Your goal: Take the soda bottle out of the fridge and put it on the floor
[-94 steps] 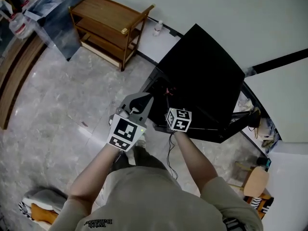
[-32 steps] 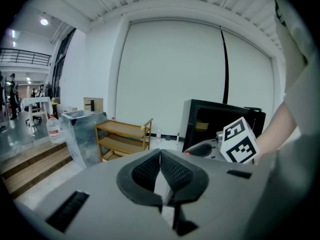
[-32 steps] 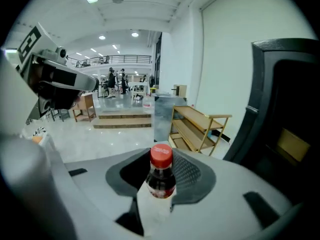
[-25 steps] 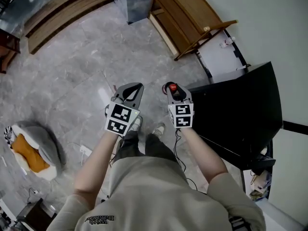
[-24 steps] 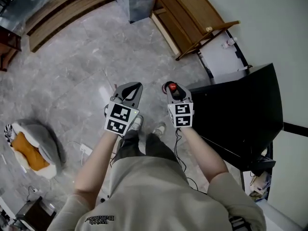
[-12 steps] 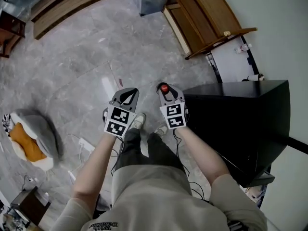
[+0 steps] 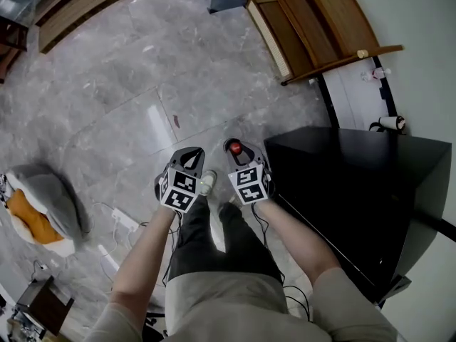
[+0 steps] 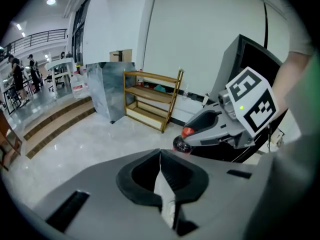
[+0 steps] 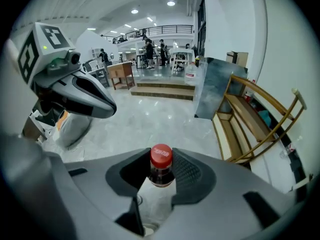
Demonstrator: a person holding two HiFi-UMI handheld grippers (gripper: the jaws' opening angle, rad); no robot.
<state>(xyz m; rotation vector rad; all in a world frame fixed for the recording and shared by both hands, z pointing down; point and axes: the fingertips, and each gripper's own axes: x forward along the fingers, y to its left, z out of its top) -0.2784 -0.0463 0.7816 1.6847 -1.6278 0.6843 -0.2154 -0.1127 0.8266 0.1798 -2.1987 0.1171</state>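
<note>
Right gripper view: right gripper (image 9: 160, 174) is clamped on the soda bottle (image 9: 161, 157) at its neck, keeping it upright for standing on the floor (image 7: 107, 112). The bottle is out of the fridge (image 7: 342, 184). Left gripper (image 8: 160, 156) has its jaws together, empty, likely just spare.

Open floor (image 7: 107, 98) ahead and to the left, fridge (image 7: 342, 191) close on the right
Grey tiles lie free in front of the left claw (image 7: 191, 155) and right claw (image 7: 237, 149); the black fridge stands just beside the right claw, a wooden shelf (image 7: 313, 27) beyond it, a cushion (image 7: 43, 212) and cable (image 7: 125, 219) well off left, a shoe (image 7: 207, 182) between the claws
</note>
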